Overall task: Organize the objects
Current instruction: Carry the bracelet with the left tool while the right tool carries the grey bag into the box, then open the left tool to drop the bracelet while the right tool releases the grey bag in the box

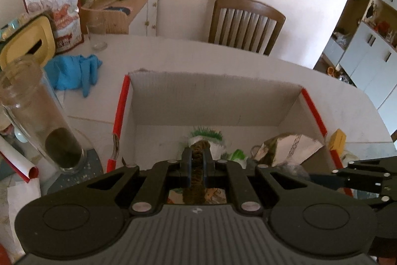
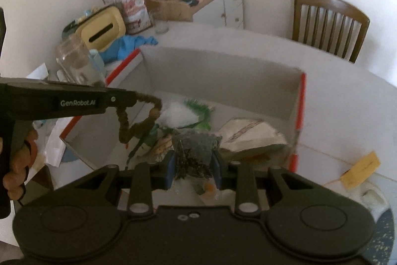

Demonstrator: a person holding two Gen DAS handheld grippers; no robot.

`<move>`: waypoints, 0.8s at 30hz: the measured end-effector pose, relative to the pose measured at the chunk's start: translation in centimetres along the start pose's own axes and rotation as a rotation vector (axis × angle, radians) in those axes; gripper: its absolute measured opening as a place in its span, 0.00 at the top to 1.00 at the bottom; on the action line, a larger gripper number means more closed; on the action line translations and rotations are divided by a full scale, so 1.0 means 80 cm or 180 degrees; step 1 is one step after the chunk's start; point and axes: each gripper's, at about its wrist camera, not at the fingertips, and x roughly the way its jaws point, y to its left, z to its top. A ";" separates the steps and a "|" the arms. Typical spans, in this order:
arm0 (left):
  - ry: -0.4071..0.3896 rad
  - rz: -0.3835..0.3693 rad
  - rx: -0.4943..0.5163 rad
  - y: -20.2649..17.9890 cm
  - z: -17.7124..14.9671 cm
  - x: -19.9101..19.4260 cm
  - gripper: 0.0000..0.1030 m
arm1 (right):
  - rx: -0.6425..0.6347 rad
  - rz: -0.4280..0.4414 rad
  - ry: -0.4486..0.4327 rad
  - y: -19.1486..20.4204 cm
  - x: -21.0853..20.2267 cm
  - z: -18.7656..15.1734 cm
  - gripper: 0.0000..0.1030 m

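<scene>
Left gripper (image 1: 197,160): jaws pinched fully together on a brown cord (image 2: 139,121); in the right wrist view the cord hangs in a loop over the near-left part of the box.
Right gripper (image 2: 192,163): jaws narrowly parted, clamped on a small bag (image 2: 196,150) of dark bits, held above the near side of the box.
Box (image 1: 206,101): open, white inside, red at the corners, on a white table (image 1: 248,51); it already holds a green tuft (image 1: 206,134), a silver packet (image 1: 285,148) and other wrappers along its near half.
Progress: judged part done; cord and bag are over the box but not yet released.
Left to do: a blue glove (image 1: 74,73), a tall jar (image 1: 39,116), a glass (image 1: 96,36) and a yellow tag (image 2: 361,169) lie outside the box.
Edges: the box walls stand tall on three sides; the jar stands just left of the box.
Open room: the far half of the box floor is bare; the table beyond is free up to the chair (image 1: 245,21).
</scene>
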 end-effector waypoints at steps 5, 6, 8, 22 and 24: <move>0.0167 -0.0103 -0.0001 0.005 -0.010 0.015 0.92 | -0.0007 0.0018 0.0132 0.005 0.019 -0.005 0.72; 0.0200 -0.0112 0.0003 0.005 -0.012 0.017 0.92 | -0.0012 0.0009 0.0141 0.006 0.021 -0.006 0.72; 0.0241 -0.0114 0.0003 0.005 -0.016 0.021 0.92 | -0.0016 0.0009 0.0158 0.008 0.024 -0.007 0.71; 0.0354 -0.0168 0.0019 -0.003 -0.022 0.024 0.92 | -0.0046 0.0038 0.0039 0.006 0.007 -0.011 0.58; 0.0362 -0.0191 0.0046 -0.005 -0.025 0.023 0.92 | -0.0020 0.0047 0.0025 0.003 0.001 -0.012 0.57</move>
